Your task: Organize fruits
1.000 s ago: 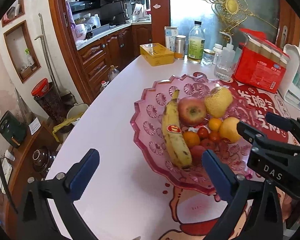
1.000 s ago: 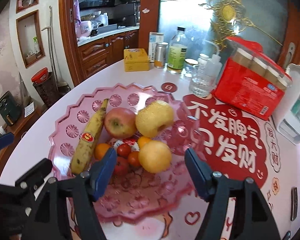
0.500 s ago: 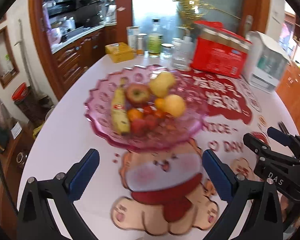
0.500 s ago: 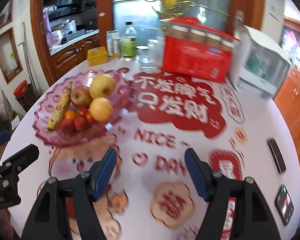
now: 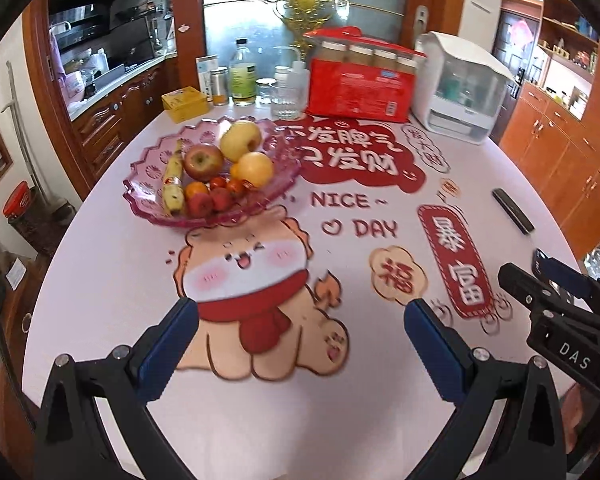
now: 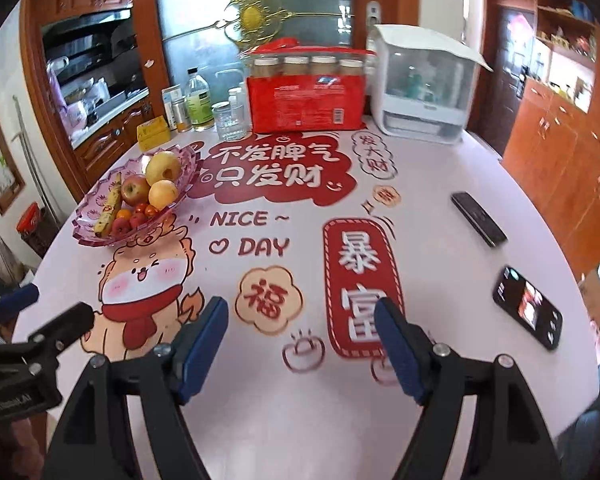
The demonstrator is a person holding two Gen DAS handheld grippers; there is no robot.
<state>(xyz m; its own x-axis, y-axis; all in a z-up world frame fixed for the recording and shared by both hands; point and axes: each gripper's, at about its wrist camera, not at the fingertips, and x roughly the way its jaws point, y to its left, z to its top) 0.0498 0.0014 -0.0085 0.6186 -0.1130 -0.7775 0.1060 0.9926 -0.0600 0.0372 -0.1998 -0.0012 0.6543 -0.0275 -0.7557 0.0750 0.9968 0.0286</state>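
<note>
Fruit bowl sits near the table's far left edge; left gripper wide open and empty, right gripper opening, holding nothing.

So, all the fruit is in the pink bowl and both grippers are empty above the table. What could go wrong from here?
1. The fruit is heaped: the yellow pear rests against the red apple. Pulling one out might send others rolling.
2. The banana lies along the pink bowl rim and could slide off.
3. A lit phone and a dark remote lie near the right gripper, whose empty jaws are opening; a sweep might knock them.
</note>
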